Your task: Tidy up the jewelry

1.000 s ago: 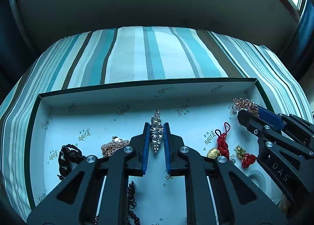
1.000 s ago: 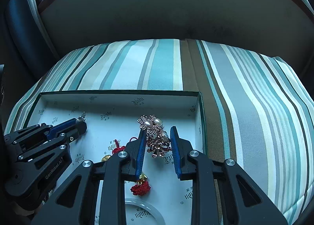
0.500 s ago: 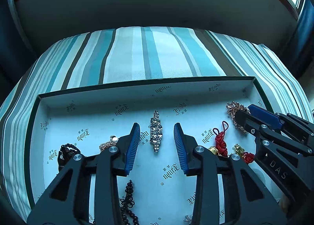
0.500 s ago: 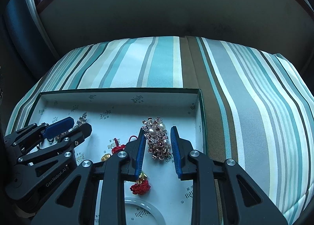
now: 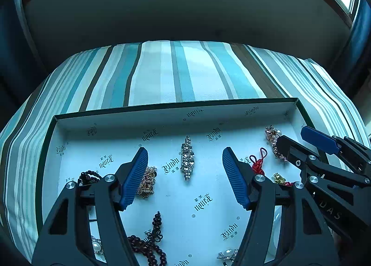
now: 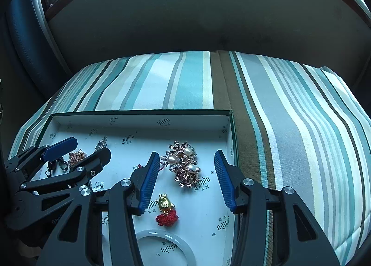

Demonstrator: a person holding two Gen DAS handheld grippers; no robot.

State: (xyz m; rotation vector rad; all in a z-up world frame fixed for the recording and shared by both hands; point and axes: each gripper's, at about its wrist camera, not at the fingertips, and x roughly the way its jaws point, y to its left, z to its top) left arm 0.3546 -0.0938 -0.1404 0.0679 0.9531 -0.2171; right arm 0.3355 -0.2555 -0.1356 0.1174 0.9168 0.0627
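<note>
Both of our grippers have let go since a second ago: our left gripper (image 5: pixel 185 178) was closed on the rhinestone bar brooch (image 5: pixel 187 157), and our right gripper (image 6: pixel 185 180) was closed on the pearl flower brooch (image 6: pixel 184 164). Now each pair of blue-padded fingers stands wide apart and empty, with its brooch lying loose on the tray floor between and just beyond the tips.

We are working over a shallow white jewelry tray (image 5: pixel 162 115) with a dark green rim, printed with a repeated logo, resting on a striped teal, white and brown bed cover (image 5: pixel 174 73).

From the left wrist view, the rhinestone bar brooch lies lengthwise in the middle of the tray. A gold filigree piece (image 5: pixel 146 181) sits just beside our left finger (image 5: pixel 135 178), and a dark bead bracelet (image 5: pixel 89 176) lies near the tray's left wall. A string of dark red beads (image 5: pixel 148 245) trails along the near edge. A red knotted cord charm (image 5: pixel 258 164) lies to the right of our right finger.

From the right wrist view, the pearl flower brooch lies near the tray's right wall. Nearer to us, a gold charm with a red tassel (image 6: pixel 166 210) rests between the fingers, and a pale jade bangle (image 6: pixel 165 246) lies at the near edge, partly cut off.
</note>
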